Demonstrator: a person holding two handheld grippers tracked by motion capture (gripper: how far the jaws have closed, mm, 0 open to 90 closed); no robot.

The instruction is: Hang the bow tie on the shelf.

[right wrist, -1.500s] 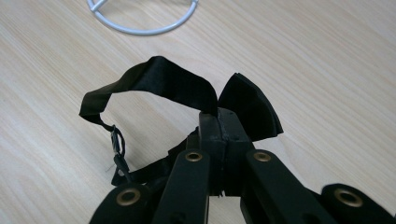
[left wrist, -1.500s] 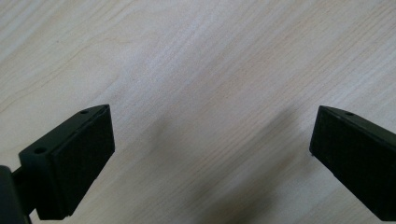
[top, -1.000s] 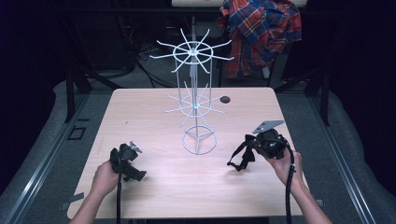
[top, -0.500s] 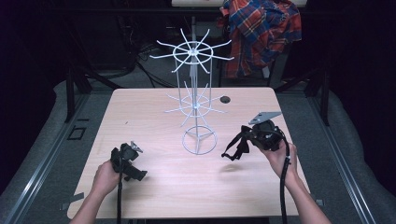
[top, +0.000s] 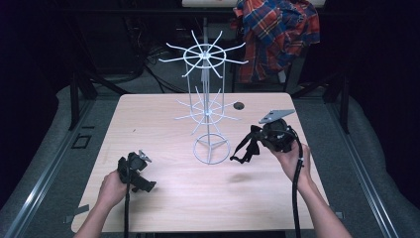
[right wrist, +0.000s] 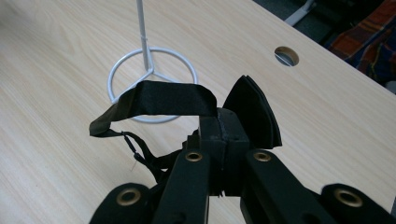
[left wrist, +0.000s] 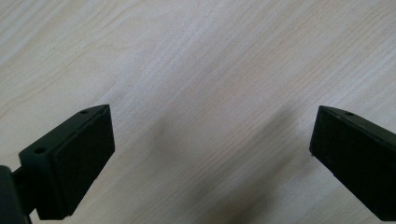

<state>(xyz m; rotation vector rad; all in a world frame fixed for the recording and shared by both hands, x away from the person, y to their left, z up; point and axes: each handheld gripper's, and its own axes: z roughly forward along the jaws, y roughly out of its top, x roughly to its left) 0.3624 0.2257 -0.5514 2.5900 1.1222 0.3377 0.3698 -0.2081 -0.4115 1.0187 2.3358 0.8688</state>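
Pale wood table under dim surroundings. Your right gripper has its jaws closed on a black strap, holding it off the tabletop at about 4 o'clock from the white wire rack, near the rack's ring base. Your left gripper, at the rack's 8 o'clock, has its jaws spread wide over bare wood. A plaid shirt hangs at 1 o'clock beyond the table.

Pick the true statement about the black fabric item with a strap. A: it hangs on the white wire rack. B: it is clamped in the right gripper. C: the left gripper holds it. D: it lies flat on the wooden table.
B: in the right gripper view the right gripper has its jaws closed on the black fabric item, its strap dangling above the wooden table.
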